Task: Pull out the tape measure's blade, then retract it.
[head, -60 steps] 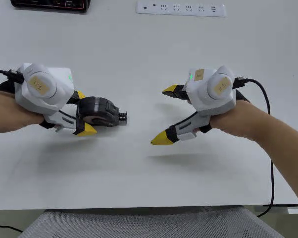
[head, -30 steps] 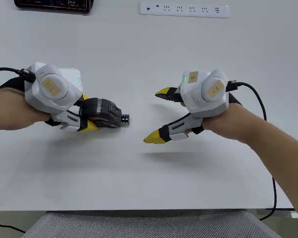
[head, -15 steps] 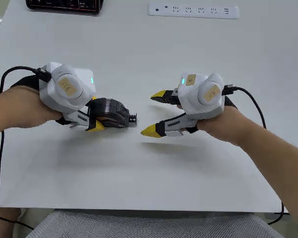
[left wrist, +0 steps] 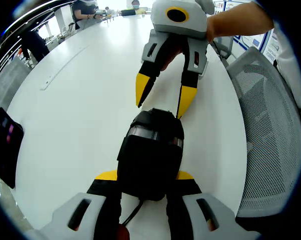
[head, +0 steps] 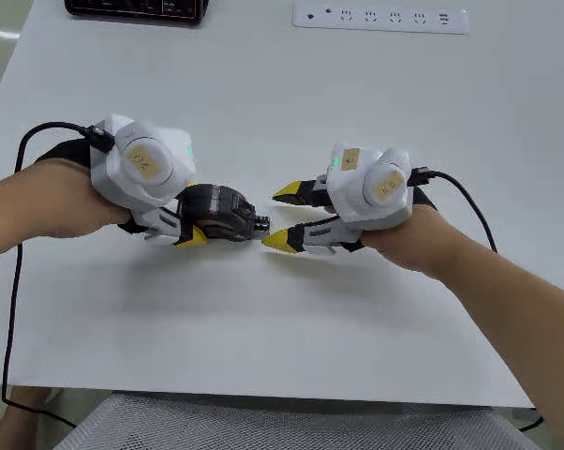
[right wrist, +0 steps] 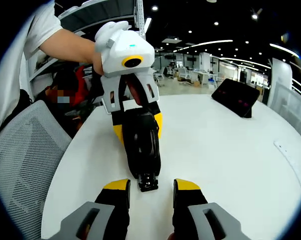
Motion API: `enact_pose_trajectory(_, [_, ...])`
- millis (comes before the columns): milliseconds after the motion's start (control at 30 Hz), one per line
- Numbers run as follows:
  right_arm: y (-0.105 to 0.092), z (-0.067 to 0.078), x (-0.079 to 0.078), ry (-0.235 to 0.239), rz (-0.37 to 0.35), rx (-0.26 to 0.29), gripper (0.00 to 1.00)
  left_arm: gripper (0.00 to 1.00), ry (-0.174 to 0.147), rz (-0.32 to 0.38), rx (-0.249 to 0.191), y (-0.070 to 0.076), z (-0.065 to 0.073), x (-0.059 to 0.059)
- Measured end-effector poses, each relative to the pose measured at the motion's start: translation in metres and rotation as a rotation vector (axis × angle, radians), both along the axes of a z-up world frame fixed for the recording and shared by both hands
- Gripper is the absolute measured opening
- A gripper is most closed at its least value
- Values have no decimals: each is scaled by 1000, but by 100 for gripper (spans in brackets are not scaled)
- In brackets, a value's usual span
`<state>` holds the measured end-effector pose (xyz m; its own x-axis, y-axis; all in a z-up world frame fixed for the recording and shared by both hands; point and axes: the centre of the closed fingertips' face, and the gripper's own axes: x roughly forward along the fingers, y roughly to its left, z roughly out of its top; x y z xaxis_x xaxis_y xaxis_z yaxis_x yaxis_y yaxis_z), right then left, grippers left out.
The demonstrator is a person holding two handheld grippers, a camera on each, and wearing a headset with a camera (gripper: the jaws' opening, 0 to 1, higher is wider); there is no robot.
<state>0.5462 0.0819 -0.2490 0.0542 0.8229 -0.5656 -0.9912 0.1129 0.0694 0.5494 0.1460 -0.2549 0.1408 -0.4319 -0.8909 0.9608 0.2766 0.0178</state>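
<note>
Black and chunky, the tape measure (head: 221, 213) sits left of centre in the head view, over the white desk (head: 282, 319). It is clamped between the jaws of the left gripper (head: 190, 216), and its case hides the far jaw. The right gripper (head: 280, 217) faces it from the right, jaws apart on either side of the small hook (right wrist: 148, 183) at the case's mouth. Whether either tip touches the hook is hard to make out. The top edge cuts off a power strip (head: 380, 17) and a dark device (head: 137, 9).

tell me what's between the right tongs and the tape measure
Only bare table separates the right tongs from the tape measure, in the head view.
</note>
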Motion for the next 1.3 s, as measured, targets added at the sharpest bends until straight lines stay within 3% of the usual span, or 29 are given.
enact_pose_trajectory(533, [5, -8, 0, -16, 34, 10, 17, 30, 5, 0, -1, -2, -1, 1])
enact_pose_trajectory(1133, [10, -15, -2, -17, 58, 12, 13, 30, 5, -4, -3, -1, -1, 1])
enact_pose_trajectory(1300, [9, -15, -2, -36, 77, 9, 12, 29, 6, -6, -2, -1, -1, 1])
